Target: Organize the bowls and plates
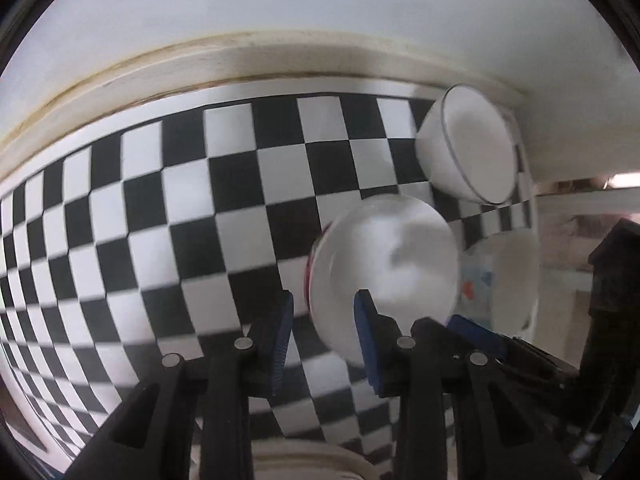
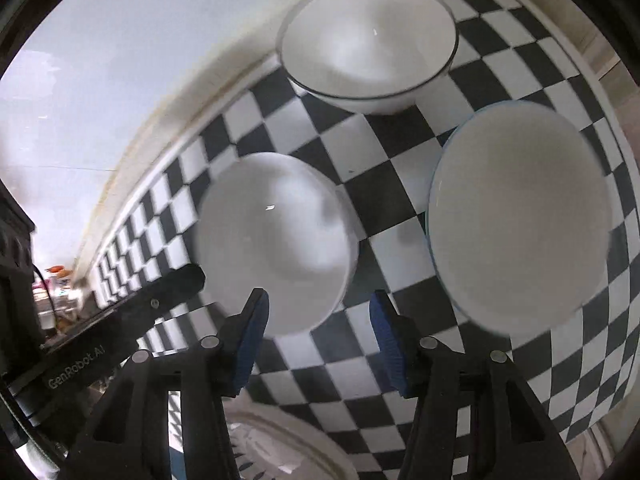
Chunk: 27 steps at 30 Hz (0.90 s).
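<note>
Right tool open over checkered desk; small bowl just ahead-left, wide bowl ahead-right, dark-rimmed bowl farther ahead.

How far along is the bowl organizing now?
Done: nothing; three bowls stand apart. In hand: the open left claw straddles the rim of the red-striped white bowl; the right claw is empty. Left: gathering it with the dark-rimmed white bowl and blue-rimmed white bowl.
</note>
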Each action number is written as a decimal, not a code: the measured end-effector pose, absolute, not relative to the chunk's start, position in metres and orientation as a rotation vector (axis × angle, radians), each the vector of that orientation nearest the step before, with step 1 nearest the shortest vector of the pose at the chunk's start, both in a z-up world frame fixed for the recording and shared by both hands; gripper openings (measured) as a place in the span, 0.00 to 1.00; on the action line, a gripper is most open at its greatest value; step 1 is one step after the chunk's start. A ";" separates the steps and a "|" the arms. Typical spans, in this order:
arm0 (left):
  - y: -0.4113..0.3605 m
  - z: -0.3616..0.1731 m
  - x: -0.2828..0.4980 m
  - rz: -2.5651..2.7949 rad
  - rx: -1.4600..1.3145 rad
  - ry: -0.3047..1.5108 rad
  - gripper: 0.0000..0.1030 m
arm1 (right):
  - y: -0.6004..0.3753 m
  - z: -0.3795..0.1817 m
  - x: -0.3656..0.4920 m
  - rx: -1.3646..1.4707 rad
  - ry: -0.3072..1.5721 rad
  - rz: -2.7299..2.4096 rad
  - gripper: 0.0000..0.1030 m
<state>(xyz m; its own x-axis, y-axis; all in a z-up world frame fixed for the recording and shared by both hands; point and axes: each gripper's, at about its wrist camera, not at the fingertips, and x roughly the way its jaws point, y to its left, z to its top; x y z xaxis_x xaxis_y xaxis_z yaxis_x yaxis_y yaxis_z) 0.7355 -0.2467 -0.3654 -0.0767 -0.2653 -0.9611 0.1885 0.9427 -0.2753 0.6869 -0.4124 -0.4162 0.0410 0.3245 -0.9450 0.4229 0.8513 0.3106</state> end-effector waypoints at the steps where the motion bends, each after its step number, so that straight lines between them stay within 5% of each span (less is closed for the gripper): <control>1: -0.250 -0.371 0.740 -0.377 -0.041 1.612 0.28 | -0.412 -0.422 0.688 0.615 1.570 -0.082 0.43; 7: -0.264 -0.395 0.746 -0.405 0.007 1.628 0.21 | -0.408 -0.447 0.698 0.572 1.610 -0.101 0.15; 16: -0.257 -0.378 0.726 -0.385 -0.021 1.590 0.21 | -0.406 -0.438 0.695 0.500 1.587 -0.053 0.13; 27: -0.245 -0.291 0.643 -0.361 -0.062 1.492 0.21 | -0.400 -0.373 0.640 0.431 1.518 0.098 0.14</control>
